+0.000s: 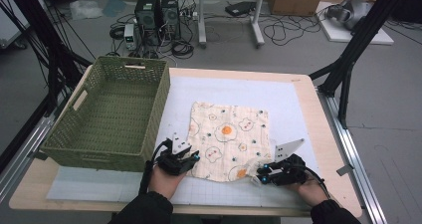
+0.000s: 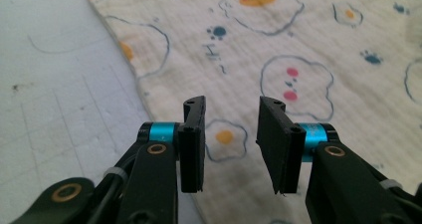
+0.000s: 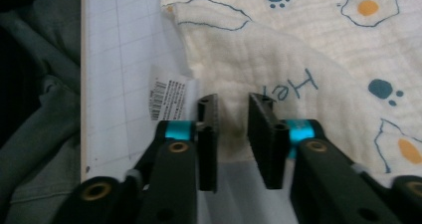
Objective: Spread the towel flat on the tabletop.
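Cloth corners under both grippers

Cloth (image 1: 230, 140) printed with fried eggs lies flat on the white mat (image 1: 293, 104), just right of the green basket (image 1: 112, 115). Left gripper (image 1: 191, 158) stands open over its near left corner. Right gripper (image 1: 263, 175) straddles the near right edge by the label (image 3: 169, 98), jaws apart, not pressing.
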`<state>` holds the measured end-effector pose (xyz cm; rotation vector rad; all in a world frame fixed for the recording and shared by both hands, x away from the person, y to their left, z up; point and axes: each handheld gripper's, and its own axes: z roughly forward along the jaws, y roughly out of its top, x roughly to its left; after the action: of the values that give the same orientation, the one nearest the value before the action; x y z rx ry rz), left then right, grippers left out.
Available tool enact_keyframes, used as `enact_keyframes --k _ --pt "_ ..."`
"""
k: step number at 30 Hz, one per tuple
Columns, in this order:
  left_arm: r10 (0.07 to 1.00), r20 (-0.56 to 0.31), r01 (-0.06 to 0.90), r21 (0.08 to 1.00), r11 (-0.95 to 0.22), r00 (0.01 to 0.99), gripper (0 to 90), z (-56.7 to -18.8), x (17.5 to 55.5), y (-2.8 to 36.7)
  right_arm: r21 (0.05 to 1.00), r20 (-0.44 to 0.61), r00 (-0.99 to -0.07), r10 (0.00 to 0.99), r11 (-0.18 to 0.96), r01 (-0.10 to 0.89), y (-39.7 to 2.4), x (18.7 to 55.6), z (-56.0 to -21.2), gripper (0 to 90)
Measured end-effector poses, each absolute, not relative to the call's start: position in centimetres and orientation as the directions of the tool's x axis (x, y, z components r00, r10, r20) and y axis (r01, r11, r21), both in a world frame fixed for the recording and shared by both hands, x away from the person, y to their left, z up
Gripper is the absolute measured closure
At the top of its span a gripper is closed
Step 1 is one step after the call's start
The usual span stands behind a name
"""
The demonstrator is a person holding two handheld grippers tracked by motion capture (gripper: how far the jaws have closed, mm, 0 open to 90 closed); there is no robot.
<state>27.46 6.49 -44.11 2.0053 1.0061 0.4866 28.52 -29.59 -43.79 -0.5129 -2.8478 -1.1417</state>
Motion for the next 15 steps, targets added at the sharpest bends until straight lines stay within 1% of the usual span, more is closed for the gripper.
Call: enact_keyframes --k 2,4,5,6,7,8,9,15 --pt "0.787 -0.029 0.490 0.796 -0.356 0.617 64.3 -44.4 27.2 6.5 0.662 0.137 -0.951 0.278 0.689 0.297 -29.6 28.3 -43.7 86.7" --pt "0.778 -0.022 0.503 0.775 -0.384 0.628 67.2 -44.8 27.1 6.4 0.656 0.133 -0.954 0.269 0.697 0.289 -29.7 28.3 -43.6 88.2" --pt "0.781 -0.015 0.495 0.781 -0.381 0.625 69.1 -44.8 27.0 6.5 0.656 0.135 -0.956 0.262 0.699 0.284 -29.8 28.2 -43.5 88.4" --pt "0.781 -0.023 0.499 0.781 -0.376 0.624 74.8 -44.8 26.9 6.5 0.660 0.139 -0.956 0.256 0.696 0.283 -30.0 28.1 -43.4 88.5" --pt "0.777 -0.022 0.498 0.778 -0.382 0.630 78.4 -44.8 26.9 6.5 0.660 0.136 -0.958 0.254 0.698 0.278 -30.3 27.9 -43.3 88.5" --pt "0.775 -0.015 0.495 0.777 -0.389 0.632 85.2 -44.7 26.8 6.5 0.661 0.129 -0.959 0.252 0.699 0.272 -30.5 27.7 -43.2 88.5" --pt "0.774 -0.014 0.495 0.777 -0.389 0.632 88.2 -44.7 26.7 6.6 0.662 0.128 -0.960 0.251 0.699 0.271 -30.8 27.5 -43.1 88.5" --pt "0.770 -0.046 0.504 0.781 -0.370 0.636 89.3 -44.5 25.6 7.2 0.680 0.128 -0.955 0.267 0.678 0.281 -32.5 26.3 -42.6 88.6"
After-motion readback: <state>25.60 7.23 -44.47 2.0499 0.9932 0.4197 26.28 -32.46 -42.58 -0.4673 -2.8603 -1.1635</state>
